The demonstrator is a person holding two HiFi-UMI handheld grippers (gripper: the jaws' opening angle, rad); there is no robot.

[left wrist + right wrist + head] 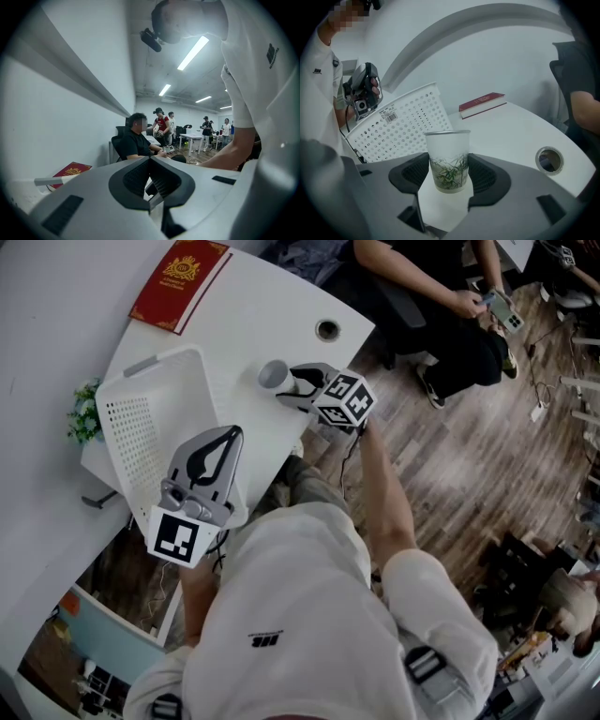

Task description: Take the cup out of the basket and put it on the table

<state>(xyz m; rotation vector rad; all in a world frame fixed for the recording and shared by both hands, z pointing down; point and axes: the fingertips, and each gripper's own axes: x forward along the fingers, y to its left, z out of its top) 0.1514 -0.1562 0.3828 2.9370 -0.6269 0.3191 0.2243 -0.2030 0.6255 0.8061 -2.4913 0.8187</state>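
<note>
The cup (448, 161), frosted with green bamboo print, stands upright on the white table (511, 136) between my right gripper's (448, 174) two dark pads, which touch its sides. In the head view the cup (273, 374) is just right of the white perforated basket (150, 418), with the right gripper (287, 382) closed around it from the near side. My left gripper (225, 441) hangs over the basket's near corner, jaws together and holding nothing. Its own view looks out across the room, with its jaws (154, 187) meeting in front.
A red book (180, 282) lies at the table's far end. A round cable hole (327, 330) sits near the right edge, close to the cup. A small green plant (84, 413) is left of the basket. A seated person (441, 296) is beyond the table.
</note>
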